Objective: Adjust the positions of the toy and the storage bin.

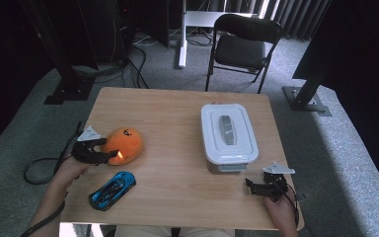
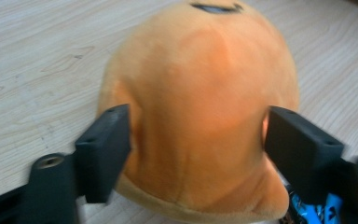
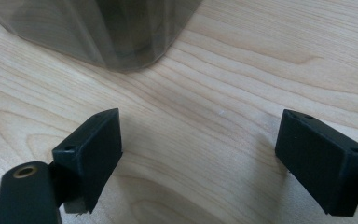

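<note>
Light wood bench (image 1: 177, 113), square top, visible grain, on grey carpet floor (image 1: 335, 163). Black folding chair (image 1: 243, 42) at far side, right of centre, seat facing the bench. White desk leg and foot (image 1: 181, 37) at far centre, left of the chair, loose cables on the carpet around it. Black metal stand with flat base plate (image 1: 69, 89) at far left; another slanted black post on a grey base plate (image 1: 307, 98) at far right. Dark curtains along left and right edges; pleated grey curtain (image 1: 296, 15) at far right. Light soft, even; far corners dim.
</note>
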The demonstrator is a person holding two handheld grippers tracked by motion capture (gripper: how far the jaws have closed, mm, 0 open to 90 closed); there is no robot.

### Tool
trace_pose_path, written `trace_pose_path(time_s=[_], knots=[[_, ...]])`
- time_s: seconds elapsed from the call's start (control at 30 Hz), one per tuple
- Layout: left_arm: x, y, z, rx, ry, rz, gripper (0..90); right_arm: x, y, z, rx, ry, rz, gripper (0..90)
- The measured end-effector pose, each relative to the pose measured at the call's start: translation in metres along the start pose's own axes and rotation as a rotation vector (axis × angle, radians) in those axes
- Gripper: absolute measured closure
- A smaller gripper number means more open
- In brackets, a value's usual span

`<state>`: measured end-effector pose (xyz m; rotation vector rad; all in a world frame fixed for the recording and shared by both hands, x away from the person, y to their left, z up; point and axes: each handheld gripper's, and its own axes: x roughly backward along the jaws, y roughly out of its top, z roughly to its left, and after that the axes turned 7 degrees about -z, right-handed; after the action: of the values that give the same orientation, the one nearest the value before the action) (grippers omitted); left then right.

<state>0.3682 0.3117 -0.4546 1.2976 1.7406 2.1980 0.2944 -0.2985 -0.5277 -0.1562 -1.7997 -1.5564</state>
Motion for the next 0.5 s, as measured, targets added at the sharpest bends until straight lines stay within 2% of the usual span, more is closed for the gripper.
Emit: trace_pose_path(time_s=[0.03, 0.07, 0.1, 0.17, 0.23, 0.3, 0.33, 0.43, 0.47, 0.5], knots=[[0.000, 0.000, 0.000, 0.000, 0.000, 0.000, 17.5, 0.000, 0.000, 0.000, 0.000, 0.000, 0.000, 14.1], [0.004, 0.003, 0.002, 0.018, 0.029, -0.007, 17.5, 0.000, 0.000, 0.000, 0.000, 0.000, 0.000, 14.1], [0.006, 0.004, 0.002, 0.027, 0.039, -0.022, 15.7, 0.000, 0.000, 0.000, 0.001, 0.001, 0.000, 14.0], [0.010, 0.008, 0.000, 0.036, 0.021, -0.054, 13.2, 0.000, 0.000, 0.000, -0.003, 0.003, 0.000, 14.1], [0.012, 0.014, -0.005, 0.025, 0.036, -0.061, 10.1, 0.000, 0.000, 0.000, 0.002, 0.001, 0.001, 14.0], [0.012, 0.020, -0.009, 0.029, 0.024, -0.075, 6.9, 0.000, 0.001, -0.001, -0.007, -0.004, 0.001, 14.0], [0.011, 0.025, -0.012, 0.036, 0.013, -0.071, 1.7, -0.001, 0.001, -0.002, -0.006, -0.003, 0.002, 14.0], [0.010, 0.034, -0.019, 0.027, 0.002, -0.089, 1.4, -0.001, 0.002, -0.004, -0.001, -0.003, 0.008, 14.0], [0.008, 0.042, -0.026, 0.028, -0.010, -0.099, 1.4, 0.000, 0.003, -0.005, -0.011, -0.001, 0.010, 14.0], [0.007, 0.045, -0.029, 0.028, -0.016, -0.103, 1.4, 0.003, 0.006, -0.011, -0.047, -0.019, -0.015, 14.0]])
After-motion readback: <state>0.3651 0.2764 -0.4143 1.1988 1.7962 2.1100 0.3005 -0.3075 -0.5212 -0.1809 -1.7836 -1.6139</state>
